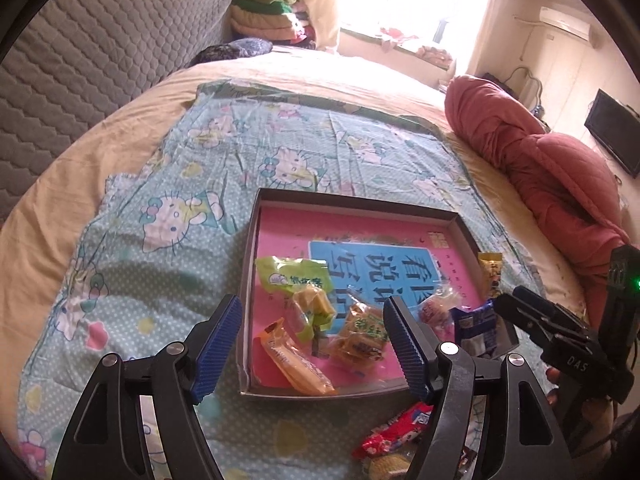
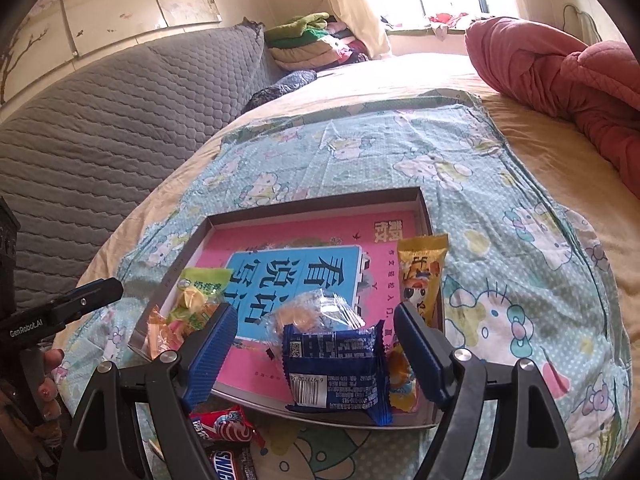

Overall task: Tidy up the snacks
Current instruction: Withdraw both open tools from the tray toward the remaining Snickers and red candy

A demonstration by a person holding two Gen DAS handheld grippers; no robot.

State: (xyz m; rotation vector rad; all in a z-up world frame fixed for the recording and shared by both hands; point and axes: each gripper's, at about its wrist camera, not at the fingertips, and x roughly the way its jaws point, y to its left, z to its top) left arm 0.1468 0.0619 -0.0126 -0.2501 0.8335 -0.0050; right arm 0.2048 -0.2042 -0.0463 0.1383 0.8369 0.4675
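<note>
Both hand-held grippers released, nothing btwn jaws: left hand-held gripper (image 1: pixel 314 346) over the box (image 1: pixel 464 226) w/ snacks on the bed, right hand-held gripper (image 2: pixel 316 350) above the blue packet (image 2: pixel 334 364) straddling its near rim; I'd grab the red packet (image 2: pixel 224 428) left outside next, pinching mid-wrapper.

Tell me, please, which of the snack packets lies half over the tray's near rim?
The dark blue packet with the barcode: it hangs over the tray edge between the right gripper fingers, while the others lie wholly inside or outside.

"SNICKERS" on the brown bar (image 2: pixel 234 465); "GenRobot.AI" on the left gripper (image 2: pixel 60 314).
</note>
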